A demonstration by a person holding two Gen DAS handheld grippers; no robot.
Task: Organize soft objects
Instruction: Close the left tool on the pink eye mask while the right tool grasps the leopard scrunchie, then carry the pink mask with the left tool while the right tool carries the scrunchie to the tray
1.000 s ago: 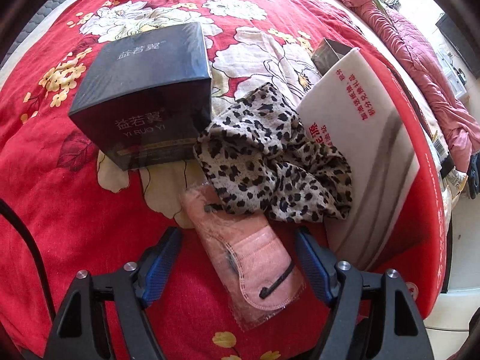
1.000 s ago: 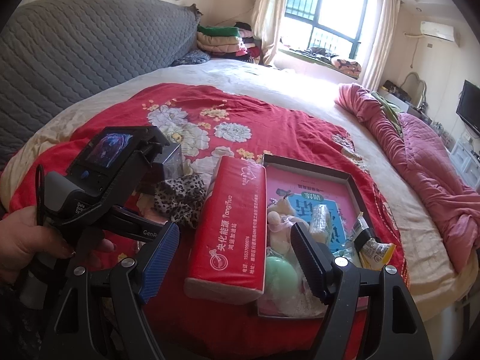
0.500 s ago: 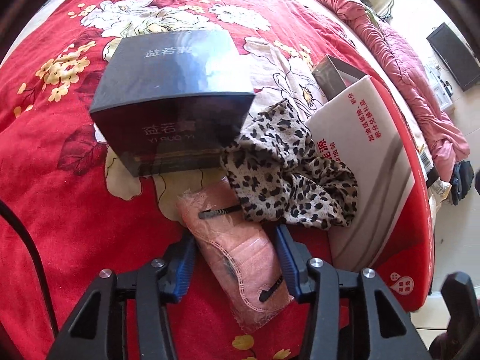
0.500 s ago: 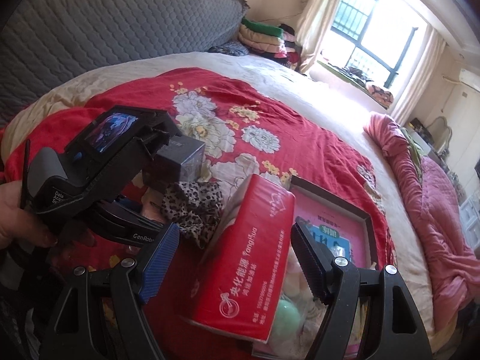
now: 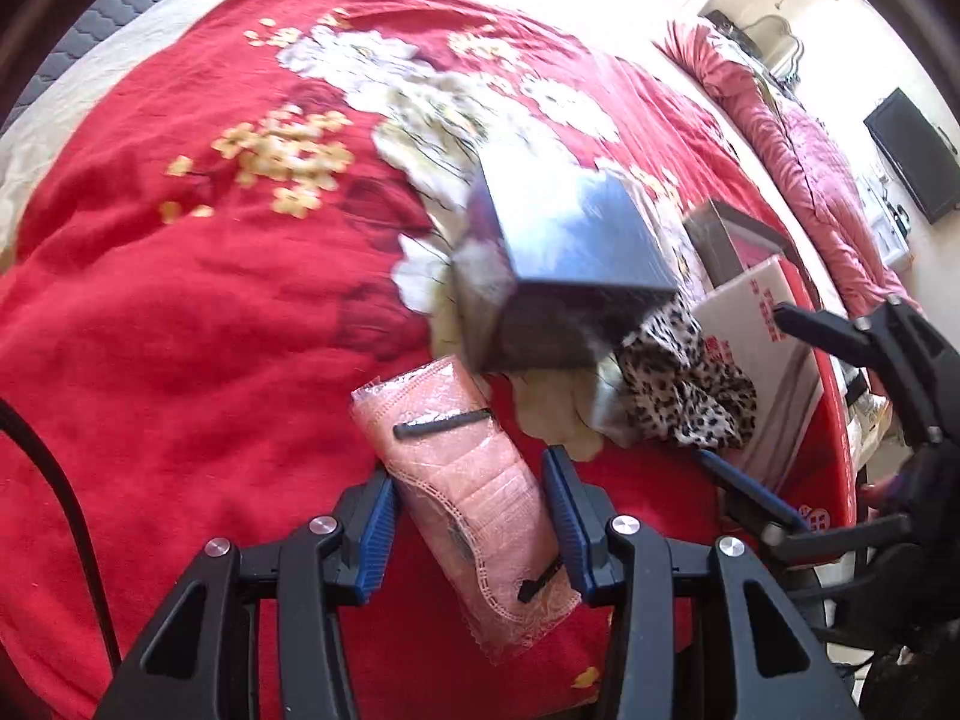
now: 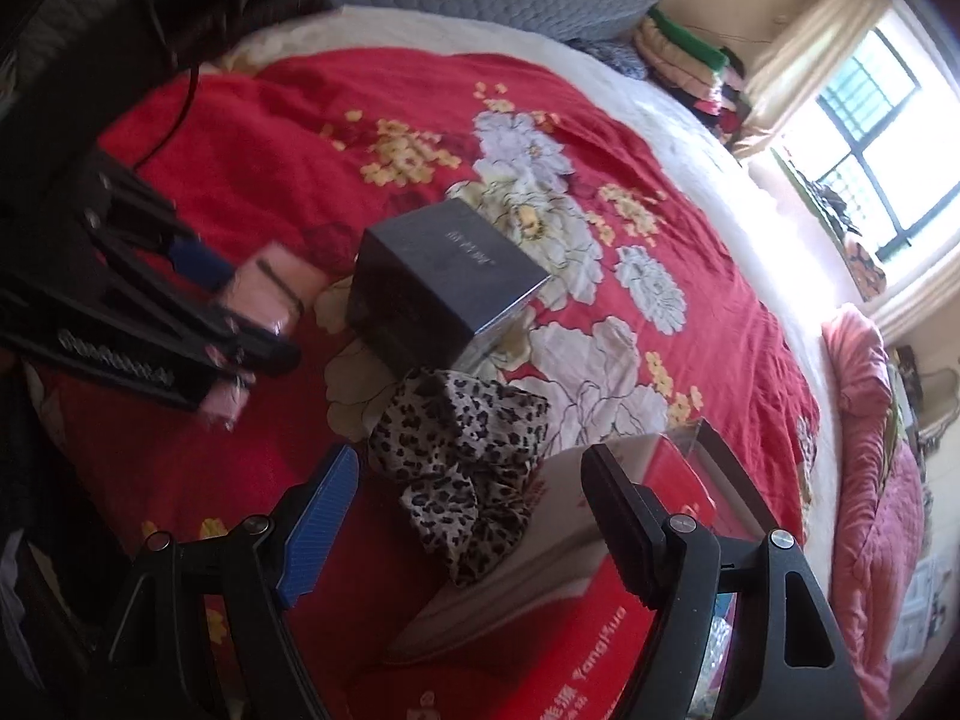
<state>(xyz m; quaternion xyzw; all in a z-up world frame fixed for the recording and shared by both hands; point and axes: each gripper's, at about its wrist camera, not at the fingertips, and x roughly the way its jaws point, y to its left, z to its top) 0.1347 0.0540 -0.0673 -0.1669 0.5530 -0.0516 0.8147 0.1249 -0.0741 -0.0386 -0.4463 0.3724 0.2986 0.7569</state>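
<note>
The left gripper (image 5: 471, 519) pinches the packaged pink face mask (image 5: 465, 483) mid-length, light, floppy and likely slippery in its wrapper

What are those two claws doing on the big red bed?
Someone is tidying soft things with a claw in each hand. The left claw is closed around a pink mask in its wrapper. The right claw is open and hangs over a leopard cloth, not gripping it. The cloth lies between a dark box and a red tissue pack on the blanket.
</note>
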